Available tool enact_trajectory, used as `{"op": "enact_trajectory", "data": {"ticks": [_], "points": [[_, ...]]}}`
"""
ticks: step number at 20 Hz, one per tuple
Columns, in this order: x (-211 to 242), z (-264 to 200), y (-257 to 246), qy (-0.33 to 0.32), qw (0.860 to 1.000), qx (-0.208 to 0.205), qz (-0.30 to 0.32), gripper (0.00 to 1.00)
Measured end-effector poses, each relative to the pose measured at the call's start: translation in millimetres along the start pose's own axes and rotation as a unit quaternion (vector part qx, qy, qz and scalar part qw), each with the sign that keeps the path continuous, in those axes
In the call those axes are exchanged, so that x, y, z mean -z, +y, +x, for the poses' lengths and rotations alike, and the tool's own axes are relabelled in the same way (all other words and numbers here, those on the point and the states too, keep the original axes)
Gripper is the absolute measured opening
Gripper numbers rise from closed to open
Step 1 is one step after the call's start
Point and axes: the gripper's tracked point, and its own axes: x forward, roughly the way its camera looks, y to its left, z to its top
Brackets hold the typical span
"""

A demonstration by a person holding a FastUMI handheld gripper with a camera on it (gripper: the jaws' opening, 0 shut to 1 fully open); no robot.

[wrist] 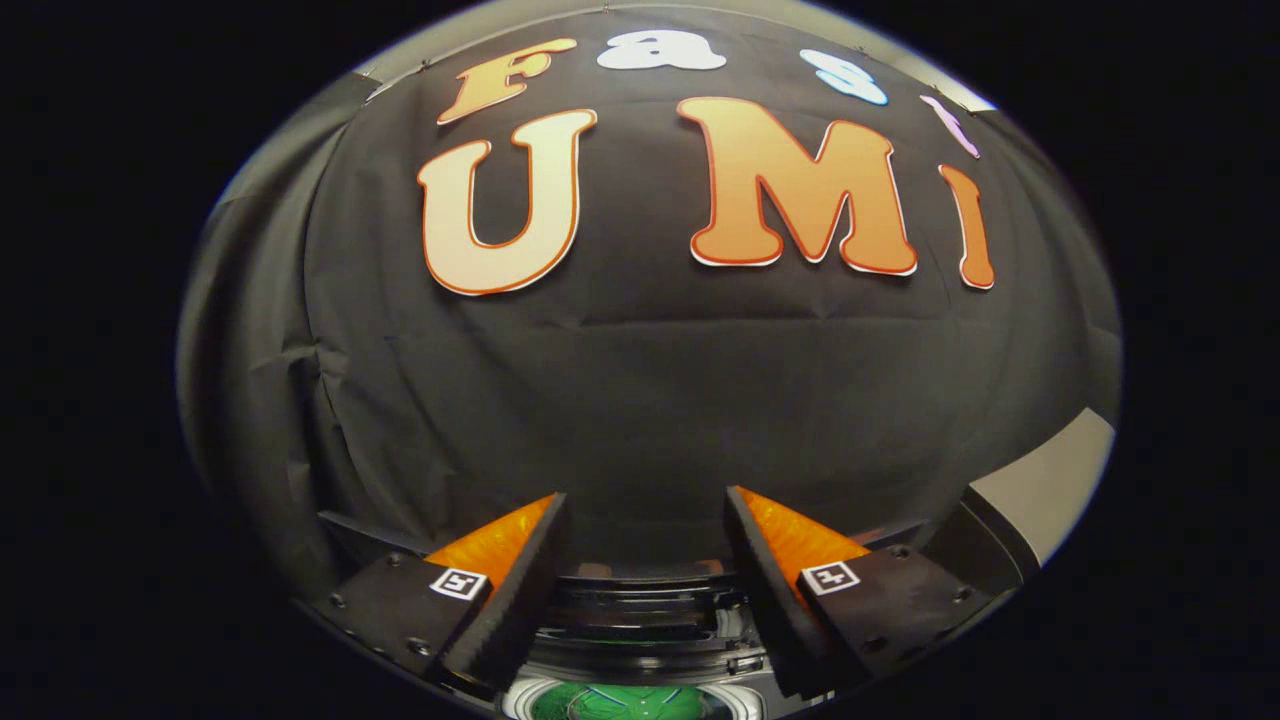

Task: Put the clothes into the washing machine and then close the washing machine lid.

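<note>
black cloth wall (pixel 640 370), creased, dim light

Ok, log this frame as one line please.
gripper: open, empty | aimed at booth wall | washing machine: below fingers, lid open | green item inside

I count one pair of tongs (pixel 648 515) with two fingers (pixel 520 590), set apart with nothing between them. Each finger block carries one square marker (pixel 458 583), two in all. Below and between the fingers I see one washing machine (pixel 640 625), its opening showing one green item (pixel 625 703). Beyond the right finger, I count one pale panel (pixel 1050 485).
</note>
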Motion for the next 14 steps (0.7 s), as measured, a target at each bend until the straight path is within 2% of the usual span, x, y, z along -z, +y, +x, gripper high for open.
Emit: {"op": "enact_trajectory", "data": {"ticks": [14], "points": [[33.7,-92.9,1.2,-0.039,0.999,-0.016,-0.011,0.99]]}}
